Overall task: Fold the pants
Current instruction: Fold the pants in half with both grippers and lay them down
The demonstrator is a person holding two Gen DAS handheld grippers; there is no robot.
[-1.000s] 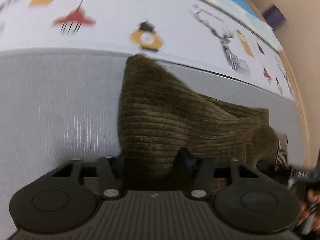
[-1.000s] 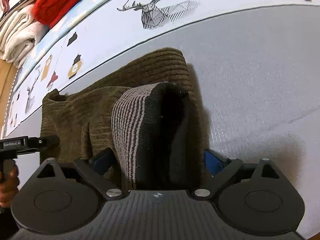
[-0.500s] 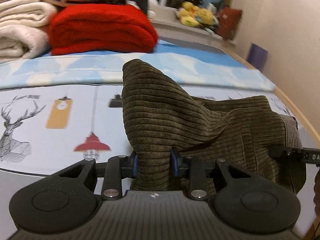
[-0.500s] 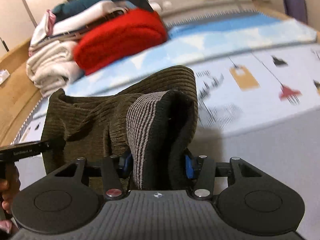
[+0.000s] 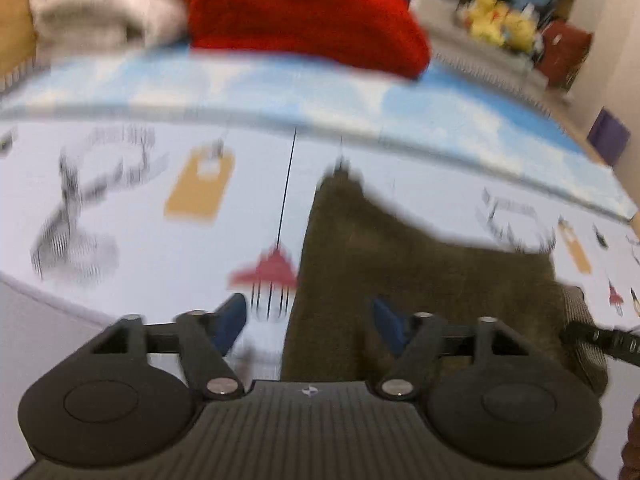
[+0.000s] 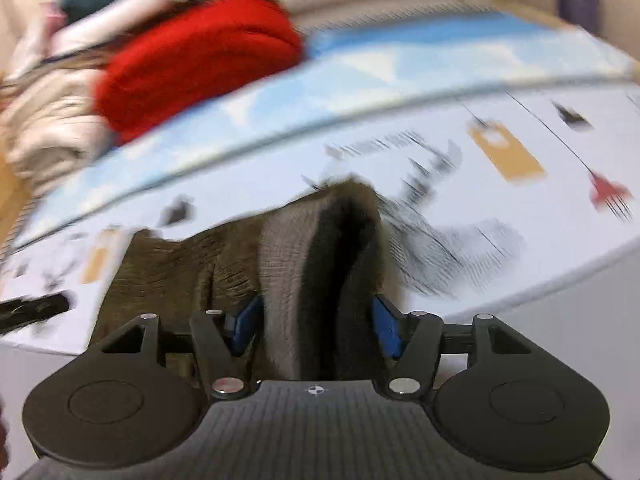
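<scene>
From the left wrist, the left gripper [image 5: 308, 316] tilts down over the printed sheet [image 5: 132, 208], jaws just opened and clear of the olive pants [image 5: 400, 272] between them, while from the right wrist the right gripper [image 6: 316, 324], also angled down, jaws just opened wider, straddles the pants' striped waistband [image 6: 284, 264] below the red blanket [image 6: 200, 60]

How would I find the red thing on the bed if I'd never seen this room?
Look to the far end of the bed, past the white sheet with deer and lamp drawings and the sky-blue strip. There lies a pile of folded laundry. The red blanket is the one bright red bundle, beside pale cream towels.
</scene>
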